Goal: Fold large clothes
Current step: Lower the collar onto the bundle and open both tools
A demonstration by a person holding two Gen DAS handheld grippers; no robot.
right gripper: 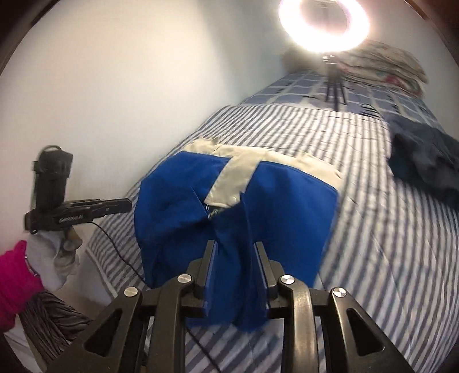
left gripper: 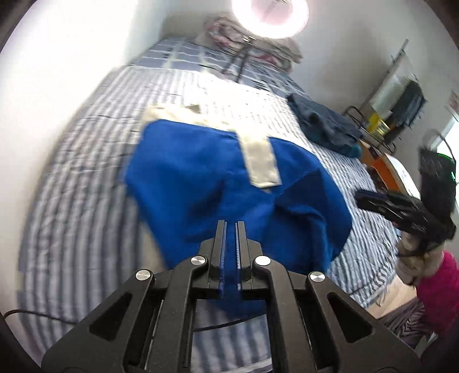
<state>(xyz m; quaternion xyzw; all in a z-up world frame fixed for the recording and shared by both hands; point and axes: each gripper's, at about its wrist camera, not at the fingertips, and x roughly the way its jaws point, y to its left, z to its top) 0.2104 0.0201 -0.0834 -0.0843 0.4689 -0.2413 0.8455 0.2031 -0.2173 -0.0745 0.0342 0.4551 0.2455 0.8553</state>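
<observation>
A large blue garment (left gripper: pixel 218 183) with beige-grey bands lies on the striped bed; it also shows in the right wrist view (right gripper: pixel 258 200). My left gripper (left gripper: pixel 231 226) is shut on the garment's near edge, with blue cloth between its fingers. My right gripper (right gripper: pixel 235 246) is shut on a bunched fold of the garment's near edge and lifts it. The right gripper shows at the right of the left wrist view (left gripper: pixel 361 199), and the left gripper at the left of the right wrist view (right gripper: pixel 126 205).
The striped bed cover (left gripper: pixel 86 172) runs along a white wall. A dark navy clothes pile (left gripper: pixel 324 123) lies on the bed's right side, also in the right wrist view (right gripper: pixel 424 157). A ring light on a tripod (right gripper: pixel 324 25) and folded quilts (left gripper: pixel 252 43) stand at the far end.
</observation>
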